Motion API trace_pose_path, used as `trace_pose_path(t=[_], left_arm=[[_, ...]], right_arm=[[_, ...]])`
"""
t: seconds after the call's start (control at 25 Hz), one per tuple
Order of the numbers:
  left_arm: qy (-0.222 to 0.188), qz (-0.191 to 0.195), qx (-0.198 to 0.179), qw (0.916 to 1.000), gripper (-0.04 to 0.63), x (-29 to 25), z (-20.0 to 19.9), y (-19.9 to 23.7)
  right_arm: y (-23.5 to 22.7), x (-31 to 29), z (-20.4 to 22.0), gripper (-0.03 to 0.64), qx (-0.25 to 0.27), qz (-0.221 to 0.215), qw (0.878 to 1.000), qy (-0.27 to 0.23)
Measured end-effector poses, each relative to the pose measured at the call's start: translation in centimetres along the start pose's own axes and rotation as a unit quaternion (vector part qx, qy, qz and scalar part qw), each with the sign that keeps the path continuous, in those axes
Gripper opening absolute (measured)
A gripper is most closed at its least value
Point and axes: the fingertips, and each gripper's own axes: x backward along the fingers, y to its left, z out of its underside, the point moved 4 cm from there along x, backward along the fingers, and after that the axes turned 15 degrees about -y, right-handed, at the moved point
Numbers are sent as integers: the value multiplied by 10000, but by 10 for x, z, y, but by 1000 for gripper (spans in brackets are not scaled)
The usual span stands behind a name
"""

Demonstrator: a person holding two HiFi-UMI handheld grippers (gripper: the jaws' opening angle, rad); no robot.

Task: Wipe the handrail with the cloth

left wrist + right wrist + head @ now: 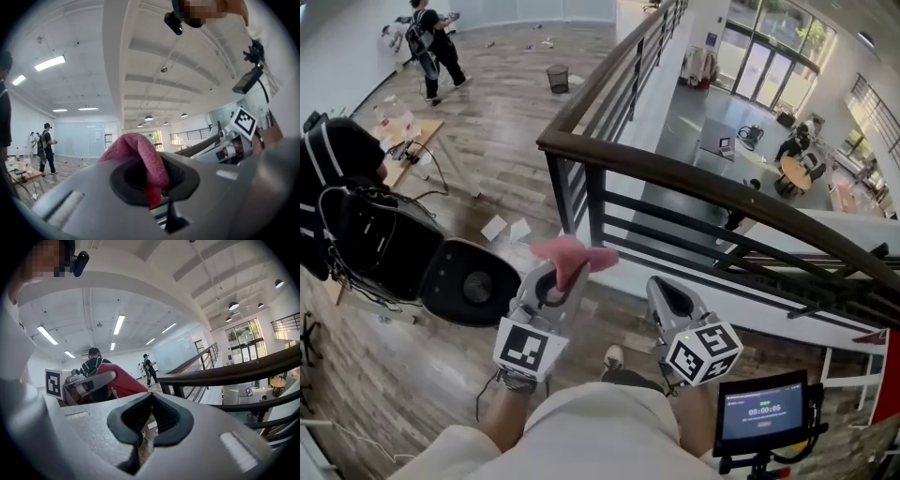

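A pink cloth (572, 255) sticks up out of my left gripper (561, 274), which is shut on it just short of the railing's corner post. In the left gripper view the cloth (140, 152) folds over the jaws of the left gripper (151, 190). The dark wooden handrail (703, 187) runs from the corner at upper left down to the right, above black metal bars. My right gripper (663, 291) is shut and holds nothing, level with the left one and below the rail. The right gripper view shows that gripper (149, 417), the handrail (234, 372) ahead and the cloth (119, 380) at left.
A black chair with a backpack (366, 239) and a round black stool (473, 284) stand at my left. Papers (504, 228) lie on the wood floor. A person (431, 47) and a bin (558, 78) are far off. A small screen (762, 410) sits at lower right. Beyond the railing is a drop to a lower floor.
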Motion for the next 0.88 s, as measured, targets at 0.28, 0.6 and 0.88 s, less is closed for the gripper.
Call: trace_pose_path(t=[0.28,0.6,0.88], left_arm=[[25,-12,0,10000,37,-24,1,2],[67,-29,5,10000,37,-61,32,16],[94,-168,-39,9998,37,-82,41,14]], right_arm=[[-18,-13,-11,3,-52,-52,10000,-14],[-50,-45,-1,3,-248,-304,9992,15],[-65,-56,-5,3,-82,-610,9980,120]])
